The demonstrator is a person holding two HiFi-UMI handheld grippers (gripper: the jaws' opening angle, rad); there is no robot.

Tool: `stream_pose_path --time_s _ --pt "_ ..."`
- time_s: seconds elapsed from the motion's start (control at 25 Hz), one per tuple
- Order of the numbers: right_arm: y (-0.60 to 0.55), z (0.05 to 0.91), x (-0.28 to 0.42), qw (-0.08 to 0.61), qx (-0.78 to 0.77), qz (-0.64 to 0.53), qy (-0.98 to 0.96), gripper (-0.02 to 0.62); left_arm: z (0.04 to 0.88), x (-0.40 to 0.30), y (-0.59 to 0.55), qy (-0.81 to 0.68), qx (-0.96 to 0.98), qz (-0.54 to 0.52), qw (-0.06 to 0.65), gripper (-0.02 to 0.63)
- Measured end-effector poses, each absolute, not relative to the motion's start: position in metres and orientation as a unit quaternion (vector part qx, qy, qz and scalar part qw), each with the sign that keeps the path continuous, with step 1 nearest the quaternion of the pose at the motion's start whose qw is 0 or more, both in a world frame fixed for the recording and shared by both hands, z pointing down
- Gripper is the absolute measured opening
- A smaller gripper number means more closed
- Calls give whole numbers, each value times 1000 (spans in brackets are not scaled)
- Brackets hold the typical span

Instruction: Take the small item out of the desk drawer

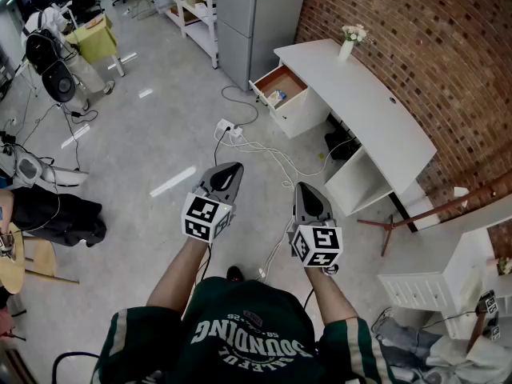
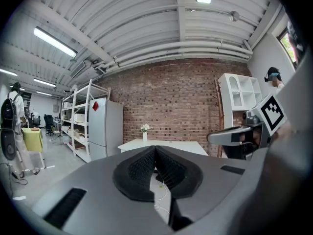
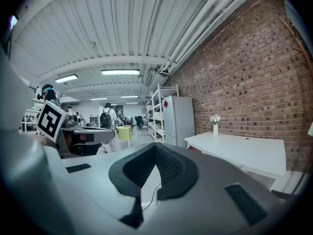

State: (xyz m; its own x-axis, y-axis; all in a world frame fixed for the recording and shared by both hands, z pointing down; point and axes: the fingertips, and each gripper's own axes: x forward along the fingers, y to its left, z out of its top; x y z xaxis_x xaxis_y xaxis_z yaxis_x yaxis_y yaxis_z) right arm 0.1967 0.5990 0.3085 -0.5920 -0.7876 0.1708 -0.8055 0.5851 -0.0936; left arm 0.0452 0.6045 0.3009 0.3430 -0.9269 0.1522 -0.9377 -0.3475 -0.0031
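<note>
Both tools are shut and empty. The left gripper [image 1: 227, 179] has its jaws pressed together with nothing between them, and the right gripper [image 1: 310, 200] looks the same in its own view. What matters now is the gap ahead. The desk drawer [image 1: 294, 79] stands pulled out at the far end of the white desk [image 1: 364, 106], well apart from both tips and roughly on the line between them, so neither hand is clearly nearer. The small item [image 1: 276, 97] lies inside, near the drawer's front panel (too small from here for me to call its long axis). The drawer opens toward bare floor, away from the brick wall, so I judge that side the easier way in, with the desk body crowding the right. A power strip [image 1: 231, 130] and loose cables [image 1: 276, 157] lie on the floor between me and the drawer — a walking hazard. Both sets of jaws must open before any reach over the drawer's rim.
</note>
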Motion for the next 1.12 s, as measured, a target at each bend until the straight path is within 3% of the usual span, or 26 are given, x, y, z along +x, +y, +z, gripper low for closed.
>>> stream_pose_path --time_s 0.68,1.12 --pt "601 314 188 50 433 79 -896 25 309 45 605 -554 829 66 43 15" --pt "604 323 163 42 438 75 -895 25 317 10 611 -561 824 70 44 15"
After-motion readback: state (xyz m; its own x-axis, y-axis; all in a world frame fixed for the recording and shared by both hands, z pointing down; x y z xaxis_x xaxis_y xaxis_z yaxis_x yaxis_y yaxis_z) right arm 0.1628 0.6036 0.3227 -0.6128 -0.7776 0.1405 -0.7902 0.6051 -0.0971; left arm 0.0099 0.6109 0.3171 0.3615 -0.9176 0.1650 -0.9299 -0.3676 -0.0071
